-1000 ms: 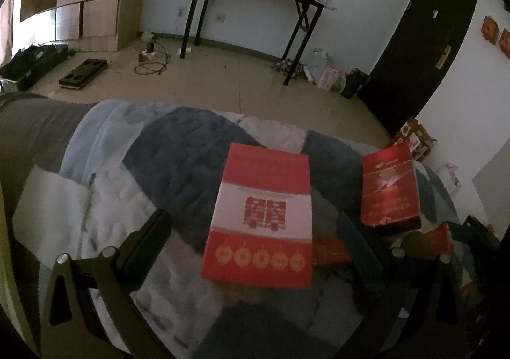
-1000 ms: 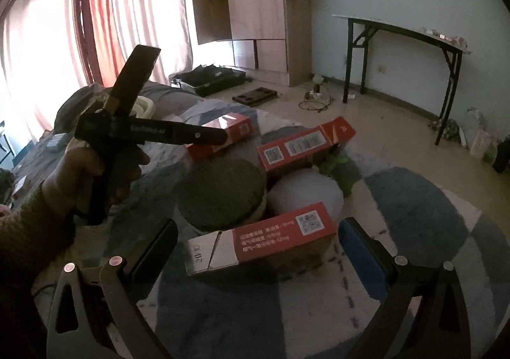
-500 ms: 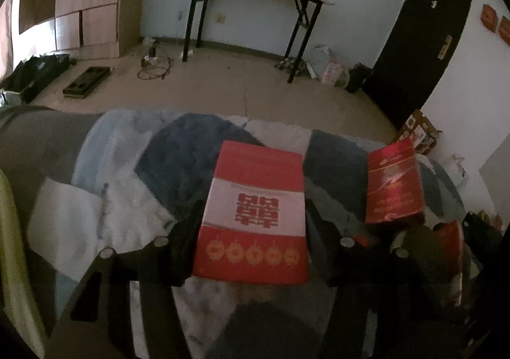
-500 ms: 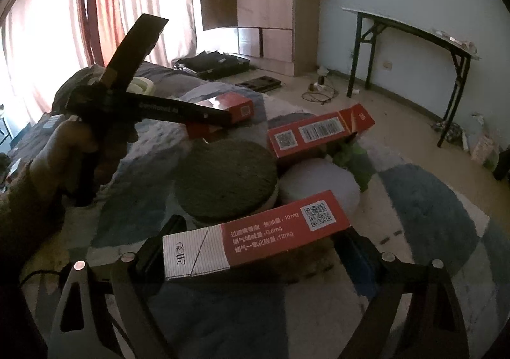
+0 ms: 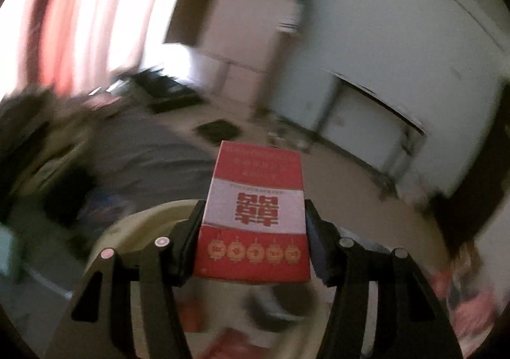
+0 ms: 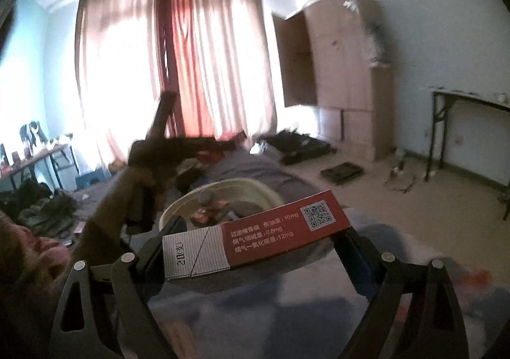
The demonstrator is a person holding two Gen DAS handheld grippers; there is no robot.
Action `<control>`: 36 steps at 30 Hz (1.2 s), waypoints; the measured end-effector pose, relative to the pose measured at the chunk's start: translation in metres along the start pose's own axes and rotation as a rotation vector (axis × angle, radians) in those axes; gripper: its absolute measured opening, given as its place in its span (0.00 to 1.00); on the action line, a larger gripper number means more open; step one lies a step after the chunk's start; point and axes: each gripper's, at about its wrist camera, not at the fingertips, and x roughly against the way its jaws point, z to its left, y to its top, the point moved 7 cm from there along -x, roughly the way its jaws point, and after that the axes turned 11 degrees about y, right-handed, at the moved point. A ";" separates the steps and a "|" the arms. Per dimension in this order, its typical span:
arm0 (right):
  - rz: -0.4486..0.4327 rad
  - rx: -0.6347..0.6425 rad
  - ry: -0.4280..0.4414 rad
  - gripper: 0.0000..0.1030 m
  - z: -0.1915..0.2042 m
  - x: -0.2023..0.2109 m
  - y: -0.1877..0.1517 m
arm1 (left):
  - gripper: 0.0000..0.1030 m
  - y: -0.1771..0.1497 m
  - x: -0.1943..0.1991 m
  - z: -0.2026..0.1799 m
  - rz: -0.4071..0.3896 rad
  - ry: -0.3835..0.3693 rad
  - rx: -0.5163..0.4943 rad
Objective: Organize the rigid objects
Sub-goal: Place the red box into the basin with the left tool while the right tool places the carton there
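Observation:
My left gripper [image 5: 253,236] is shut on a red and white carton with lantern prints [image 5: 255,215], held up in the air over a cream round basin [image 5: 127,231]. My right gripper [image 6: 258,244] is shut on a long red and white carton with a QR code [image 6: 255,233], lifted off the bed. In the right wrist view the cream basin [image 6: 248,185] lies beyond it on the bed with several small items inside. The left gripper [image 6: 223,147], in the person's hand, also shows there, above and left of the basin.
A patchwork blanket [image 6: 287,311] covers the bed below. A wooden wardrobe [image 6: 347,78], a black folding table [image 6: 462,104] and curtains [image 6: 191,56] line the room. Clutter lies on the floor at the left [image 6: 41,209]. The left wrist view is motion-blurred.
Both grippers closed on their cartons and lifted them off the blanket. Both swung left toward the cream basin; the left one moved fast and its view is blurred.

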 end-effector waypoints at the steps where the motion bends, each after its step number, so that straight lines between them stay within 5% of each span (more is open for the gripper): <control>1: 0.033 -0.003 0.021 0.89 0.007 -0.027 0.000 | 0.57 -0.003 -0.010 0.017 0.022 0.037 0.027; 3: 0.138 -0.017 0.090 0.89 0.020 -0.086 -0.005 | 0.57 -0.011 -0.030 0.039 0.072 0.084 0.085; 7: 0.332 0.006 0.126 0.89 0.036 -0.173 -0.021 | 0.57 -0.017 -0.068 0.048 0.141 0.052 0.183; 12: 0.416 0.031 0.129 0.88 0.053 -0.209 -0.033 | 0.55 -0.031 -0.084 0.033 0.181 0.142 0.118; 21: 0.471 0.028 0.099 0.88 0.038 -0.233 -0.031 | 0.57 -0.031 -0.090 0.036 0.230 0.133 0.153; 24: 0.480 0.017 0.107 0.88 0.036 -0.244 -0.033 | 0.66 -0.035 -0.095 0.033 0.290 0.126 0.119; 27: 0.493 0.022 0.110 0.91 0.036 -0.244 -0.037 | 0.81 -0.028 -0.076 0.025 0.279 0.139 0.069; 30: 0.448 0.007 0.128 0.96 0.036 -0.226 -0.025 | 0.99 -0.004 -0.027 0.012 0.165 0.095 0.050; 36: 0.271 0.058 0.000 1.00 0.017 -0.109 0.034 | 1.00 0.006 0.033 -0.052 0.063 -0.071 -0.077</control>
